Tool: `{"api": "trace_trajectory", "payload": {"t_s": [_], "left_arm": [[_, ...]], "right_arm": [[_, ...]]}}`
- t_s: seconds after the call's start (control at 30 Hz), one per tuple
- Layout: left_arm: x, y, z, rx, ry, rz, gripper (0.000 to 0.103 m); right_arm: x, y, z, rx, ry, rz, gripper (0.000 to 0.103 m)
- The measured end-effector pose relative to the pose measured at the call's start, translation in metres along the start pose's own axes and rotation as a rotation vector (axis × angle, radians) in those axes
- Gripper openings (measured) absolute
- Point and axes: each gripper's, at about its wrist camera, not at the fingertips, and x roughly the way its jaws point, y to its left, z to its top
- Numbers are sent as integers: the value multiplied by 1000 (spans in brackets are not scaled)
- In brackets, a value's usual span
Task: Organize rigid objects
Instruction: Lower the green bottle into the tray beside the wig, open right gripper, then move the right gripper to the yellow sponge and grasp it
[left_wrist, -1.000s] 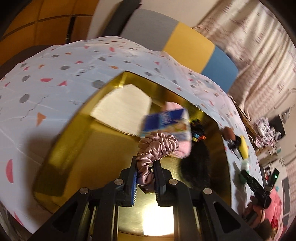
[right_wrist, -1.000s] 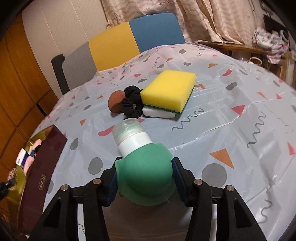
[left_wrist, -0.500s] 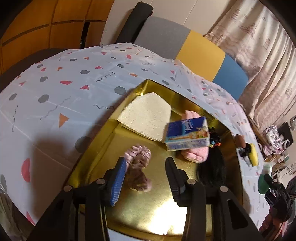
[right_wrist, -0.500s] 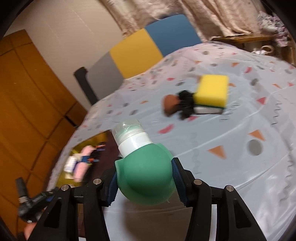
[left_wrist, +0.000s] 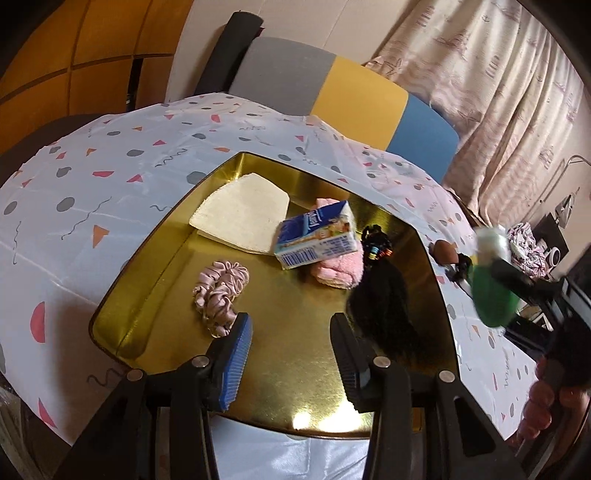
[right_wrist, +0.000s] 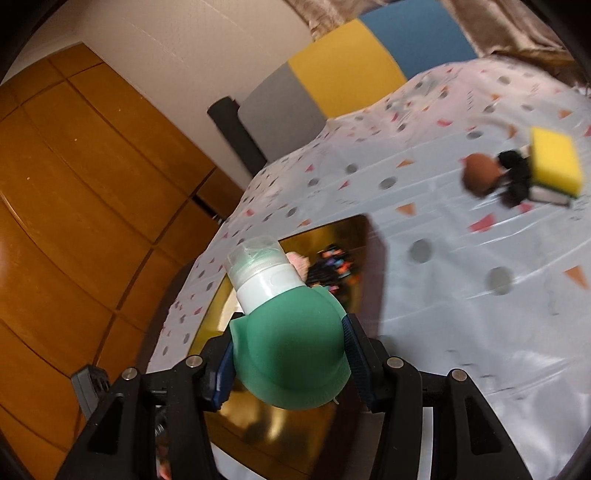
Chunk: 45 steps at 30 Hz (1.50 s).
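Green bottle (right_wrist: 291, 354) hiding gold tray (right_wrist: 354, 236)

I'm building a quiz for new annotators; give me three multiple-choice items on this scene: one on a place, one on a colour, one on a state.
1. Where does the pink scrunchie lie?
A. in the gold tray
B. on the sponge
C. on the chair

2. What colour is the squeeze bottle body?
A. red
B. green
C. black

3. What state is the left tool in?
A. shut on the scrunchie
B. shut on the carton
C. open, empty

Answers: 1 A, it rests on the tray floor; 2 B, green below a white cap, clamped in the right tool; 3 C, its pads stand apart.
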Motion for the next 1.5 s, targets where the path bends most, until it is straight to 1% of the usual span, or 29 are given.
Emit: {"api": "trace_trajectory", "payload": {"t_s": [0.13, 0.2, 0.33, 0.43, 0.47, 0.5, 0.6, 0.67, 0.77, 0.87, 0.97, 1.17, 1.37, 1.5], "left_arm": [[-5, 0, -3, 2, -4, -9, 44], [-7, 1, -4, 1, -5, -12, 44], [-13, 5, -5, -2, -15, -9, 44], [-15, 11, -5, -19, -18, -8, 44], [-16, 13, -5, -25, -19, -7, 44], [-16, 14, -5, -32, -18, -6, 44], [-15, 16, -5, -40, -15, -12, 44], [-14, 15, -5, -37, -15, -11, 44], [-13, 13, -5, -32, -11, -17, 44], [-13, 10, -6, -27, -11, -23, 44], [-14, 7, -7, -20, -11, -31, 44], [-13, -4, -9, 5, 1, -48, 44], [-14, -19, -12, 45, 12, -115, 44], [-14, -34, -15, 89, 23, -141, 44]], "right_arm": [[30, 11, 3, 10, 32, -19, 53], [47, 12, 8, 22, 39, -54, 53], [68, 10, 12, 49, 39, -131, 54], [72, 9, 14, 46, 20, -216, 59], [71, 9, 15, 36, 0, -268, 61], [71, 9, 15, 31, -8, -288, 61], [64, 12, 13, 14, -31, -283, 65], [53, 16, 13, -14, -73, -300, 74], [34, 19, 13, -49, -130, -299, 75], [17, 20, 12, -63, -164, -294, 79], [1, 19, 8, -82, -188, -305, 80], [-14, 1, 2, -33, -190, -317, 83], [-20, -20, -7, -4, -163, -350, 83], [-22, -35, -12, 14, -132, -372, 83]]}}
